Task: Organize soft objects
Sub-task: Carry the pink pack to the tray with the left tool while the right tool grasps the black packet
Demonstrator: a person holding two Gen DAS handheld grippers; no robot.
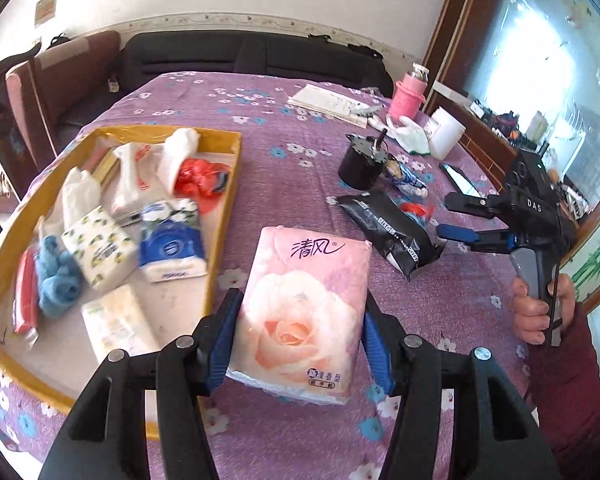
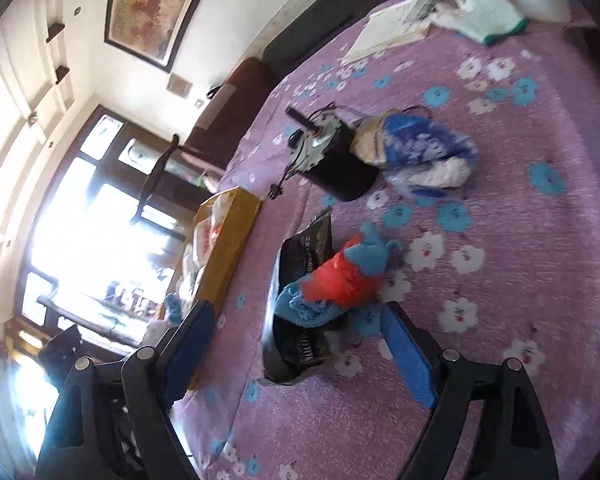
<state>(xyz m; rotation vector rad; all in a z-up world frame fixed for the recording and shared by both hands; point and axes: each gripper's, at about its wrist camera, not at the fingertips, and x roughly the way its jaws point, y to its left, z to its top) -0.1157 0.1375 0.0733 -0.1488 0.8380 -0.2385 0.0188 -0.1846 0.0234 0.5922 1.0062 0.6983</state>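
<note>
The left gripper [image 1: 300, 344] pinches the pink tissue pack [image 1: 300, 312] above the surface, beside the yellow tray [image 1: 224, 216], and the soft, slick wrapper could slip free, while the right gripper [image 2: 300, 344] hovers with fingers spread near the black pouch [image 2: 296, 320].

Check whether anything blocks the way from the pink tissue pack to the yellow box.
Nothing visible does. The left gripper holds the pink tissue pack just right of the yellow box; only its low wall lies between, with bare floor just inside it.
</note>
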